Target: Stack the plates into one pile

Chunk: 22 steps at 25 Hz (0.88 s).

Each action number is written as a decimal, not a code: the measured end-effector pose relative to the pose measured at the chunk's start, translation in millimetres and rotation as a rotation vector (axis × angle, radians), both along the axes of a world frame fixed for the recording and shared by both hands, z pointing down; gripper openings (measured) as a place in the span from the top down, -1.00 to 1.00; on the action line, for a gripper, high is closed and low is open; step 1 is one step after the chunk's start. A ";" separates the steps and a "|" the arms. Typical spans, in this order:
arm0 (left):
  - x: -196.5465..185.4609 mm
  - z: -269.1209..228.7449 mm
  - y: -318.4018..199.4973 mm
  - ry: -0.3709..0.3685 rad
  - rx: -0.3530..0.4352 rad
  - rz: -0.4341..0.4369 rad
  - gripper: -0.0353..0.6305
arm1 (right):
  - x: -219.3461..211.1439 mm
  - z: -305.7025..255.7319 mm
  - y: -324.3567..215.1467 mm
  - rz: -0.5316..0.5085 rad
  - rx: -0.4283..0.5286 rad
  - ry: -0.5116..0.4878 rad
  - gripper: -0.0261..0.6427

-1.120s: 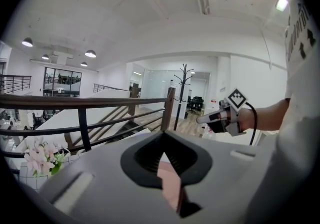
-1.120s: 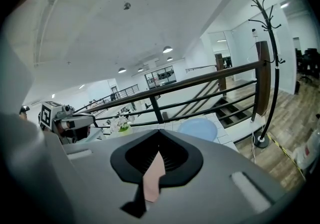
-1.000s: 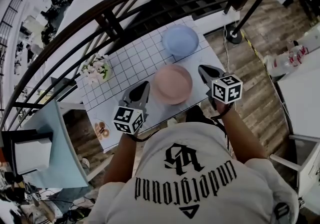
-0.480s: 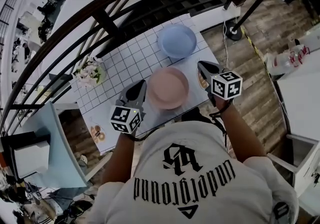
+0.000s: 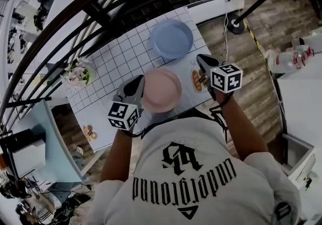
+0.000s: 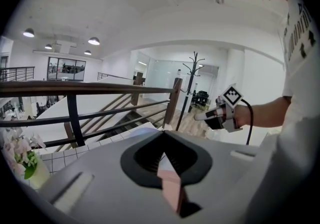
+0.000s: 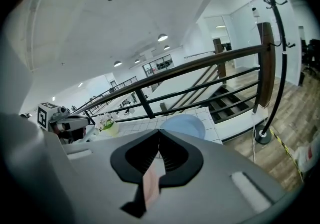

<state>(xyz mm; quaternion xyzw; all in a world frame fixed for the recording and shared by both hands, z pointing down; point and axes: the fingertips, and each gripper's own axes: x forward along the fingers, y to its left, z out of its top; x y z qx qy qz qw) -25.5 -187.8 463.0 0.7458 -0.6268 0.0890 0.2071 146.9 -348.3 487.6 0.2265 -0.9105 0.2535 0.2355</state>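
Observation:
On the white grid-patterned table [image 5: 118, 60] a pink plate [image 5: 161, 89] lies near the front edge, with a blue plate [image 5: 172, 39] behind it. My left gripper [image 5: 138, 79] hovers at the pink plate's left rim and my right gripper [image 5: 200, 59] at its right side, both shut and holding nothing. In the left gripper view the left gripper [image 6: 162, 137] has its jaw tips together, with the pink plate [image 6: 171, 184] showing below them. The right gripper view shows the right gripper [image 7: 159, 133] shut, with the blue plate [image 7: 186, 125] ahead of it.
A flower pot [image 5: 78, 74] stands at the table's left end. An orange-patterned patch [image 5: 196, 80] lies on the table by the right gripper. A dark railing [image 5: 95, 10] and a stairwell run behind the table. A light-blue cabinet [image 5: 55, 143] stands at the left.
Both grippers have moved forward and lower, and now stand on either side of the pink plate. The plates have not moved on the table.

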 end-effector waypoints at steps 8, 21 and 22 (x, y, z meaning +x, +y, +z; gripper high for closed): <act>8.3 25.3 -45.3 0.007 -0.035 -0.035 0.75 | 3.3 37.3 -46.1 -0.042 -0.056 0.047 0.91; 14.6 63.0 -104.3 0.024 -0.088 -0.105 0.75 | -9.2 94.4 -104.2 -0.114 -0.156 0.085 0.83; 13.7 65.3 -108.1 0.024 -0.092 -0.112 0.75 | -11.5 100.6 -107.3 -0.121 -0.167 0.093 0.81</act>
